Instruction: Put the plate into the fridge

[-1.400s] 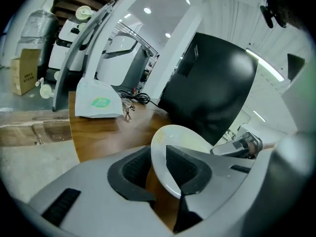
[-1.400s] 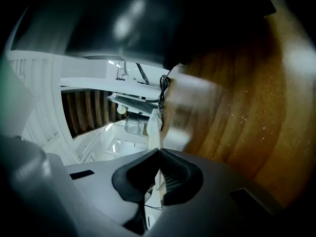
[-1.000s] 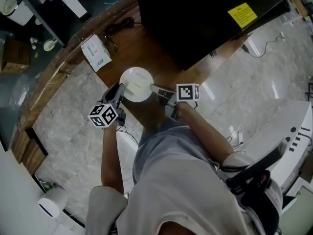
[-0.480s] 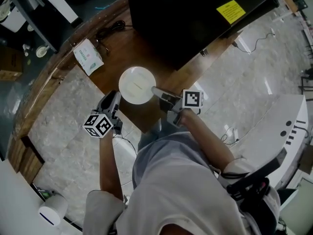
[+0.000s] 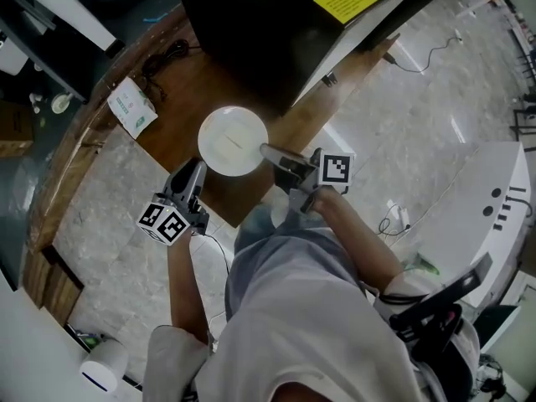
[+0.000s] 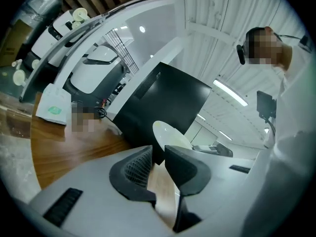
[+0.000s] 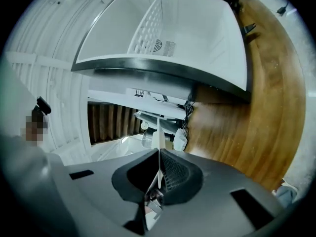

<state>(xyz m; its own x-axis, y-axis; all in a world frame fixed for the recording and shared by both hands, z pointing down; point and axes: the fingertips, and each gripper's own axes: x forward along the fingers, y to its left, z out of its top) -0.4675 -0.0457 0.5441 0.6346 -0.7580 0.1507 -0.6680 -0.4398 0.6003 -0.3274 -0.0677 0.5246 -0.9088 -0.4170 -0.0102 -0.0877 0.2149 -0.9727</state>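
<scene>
A white plate hangs above the wooden counter, in front of the black fridge. My right gripper is shut on the plate's right rim. In the right gripper view the plate shows edge-on as a thin white line between the jaws of the right gripper. Ahead of it the fridge's white inside stands open. My left gripper is apart from the plate, below and left of it. Its jaws have just been closing, with a gap and nothing between them. Beyond the left gripper, the plate is in view.
A green-and-white packet and a black cable lie on the counter to the left. A wire shelf sits inside the fridge. A white machine stands on the marble floor at the right, and a small white appliance at the lower left.
The left gripper has drawn back from the plate's left rim, down and left. The right gripper has lifted the plate closer to the fridge.
</scene>
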